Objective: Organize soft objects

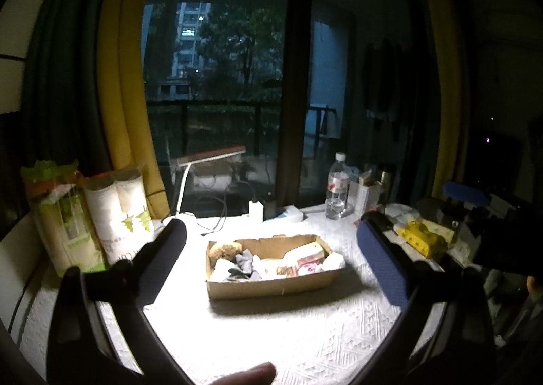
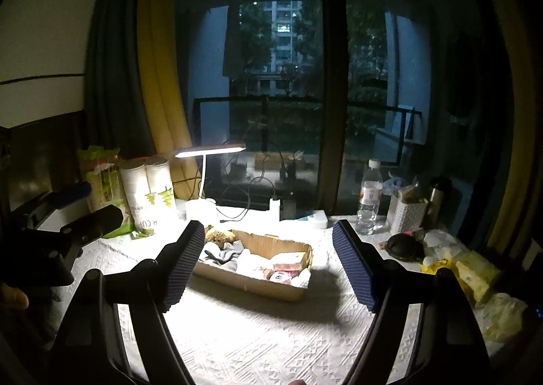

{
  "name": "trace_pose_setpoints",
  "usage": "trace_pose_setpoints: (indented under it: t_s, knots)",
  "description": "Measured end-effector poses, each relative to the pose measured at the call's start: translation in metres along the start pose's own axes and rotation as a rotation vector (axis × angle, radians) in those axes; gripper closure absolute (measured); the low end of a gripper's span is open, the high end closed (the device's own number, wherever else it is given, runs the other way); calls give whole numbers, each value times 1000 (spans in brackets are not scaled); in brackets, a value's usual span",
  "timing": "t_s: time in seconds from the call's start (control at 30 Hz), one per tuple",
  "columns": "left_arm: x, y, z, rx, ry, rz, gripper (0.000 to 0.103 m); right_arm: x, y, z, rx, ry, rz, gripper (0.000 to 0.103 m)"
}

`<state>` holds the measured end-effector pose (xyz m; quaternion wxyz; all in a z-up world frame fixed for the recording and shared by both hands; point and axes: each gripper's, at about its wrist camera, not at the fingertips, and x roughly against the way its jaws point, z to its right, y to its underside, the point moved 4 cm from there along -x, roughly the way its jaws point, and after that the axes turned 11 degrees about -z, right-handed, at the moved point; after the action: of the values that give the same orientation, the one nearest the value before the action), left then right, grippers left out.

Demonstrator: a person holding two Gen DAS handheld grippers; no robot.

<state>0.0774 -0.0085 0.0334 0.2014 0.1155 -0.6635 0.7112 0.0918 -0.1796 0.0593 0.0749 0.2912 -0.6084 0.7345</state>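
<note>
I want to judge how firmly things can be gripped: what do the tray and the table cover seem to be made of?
The tray looks like plain brown corrugated cardboard, matte, with a ragged, torn top edge. The table cover seems to be white woven or quilted fabric: a raised geometric pattern shows across it, though it could be embossed paper.

A shallow cardboard box (image 1: 271,285) is set on the tabletop, its long side turned slightly askew. It is filled with soft things. A brown fuzzy lump (image 1: 225,249) is tucked into the far left corner. Grey socks (image 1: 242,264) are bunched just beside it, with white cloth (image 1: 220,268) below them. A pink and white packet (image 1: 307,261) is laid in the right half, and a white wad (image 1: 334,261) is pressed against the right wall.
</note>
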Motion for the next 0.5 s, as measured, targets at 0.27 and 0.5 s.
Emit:
trace_pose_setpoints:
  t_s: [0.27,0.5]
  knots:
    - [3,-3,0,-7,-6,10,2,6,-3,0,-2,5,9,23]
    - [1,-3,-1,-8,-23,4,2,6,-4,0,-7,-2,9,23]
